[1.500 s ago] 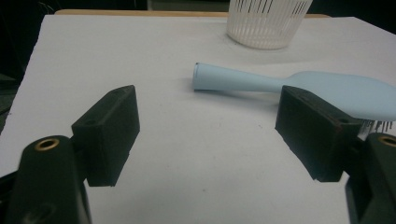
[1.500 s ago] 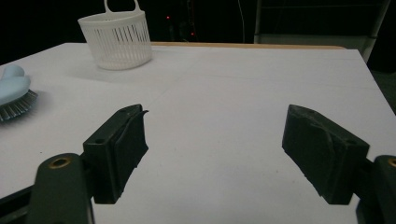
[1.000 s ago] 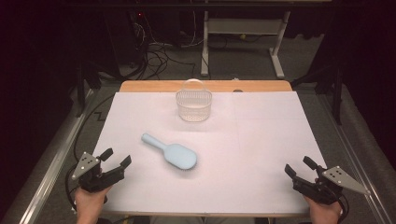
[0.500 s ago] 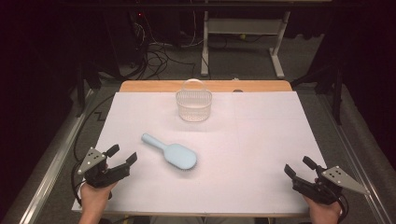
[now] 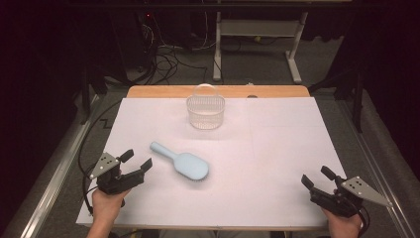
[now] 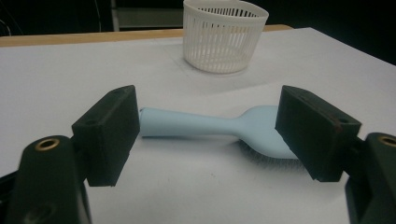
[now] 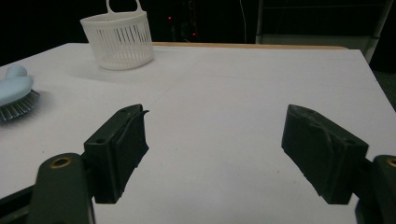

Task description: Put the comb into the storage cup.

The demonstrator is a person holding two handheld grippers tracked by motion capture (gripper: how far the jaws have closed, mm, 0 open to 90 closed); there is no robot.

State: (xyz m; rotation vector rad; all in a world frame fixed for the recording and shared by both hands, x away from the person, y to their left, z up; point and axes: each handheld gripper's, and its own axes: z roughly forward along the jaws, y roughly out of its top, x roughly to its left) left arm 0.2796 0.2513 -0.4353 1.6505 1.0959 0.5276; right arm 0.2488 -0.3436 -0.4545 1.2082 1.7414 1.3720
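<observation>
A light blue hairbrush (image 5: 182, 162) lies bristles down on the white table cover, its handle pointing to the far left. My left gripper (image 5: 136, 161) is open a short way left of the handle end, aimed at it. In the left gripper view the brush (image 6: 210, 123) lies across the gap just beyond the open jaws, apart from them. A white slatted basket (image 5: 205, 110) with a handle stands at the back middle. My right gripper (image 5: 317, 176) rests open at the front right corner, with nothing between its jaws.
The white cover (image 5: 277, 144) spreads over a wooden table whose far edge (image 5: 218, 91) shows behind the basket. Cables and desk legs stand on the dark floor beyond. In the right gripper view the basket (image 7: 119, 39) and brush head (image 7: 16, 95) lie far left.
My left gripper has moved right and a little forward toward the brush handle. The right gripper, brush and basket have stayed where they were.
</observation>
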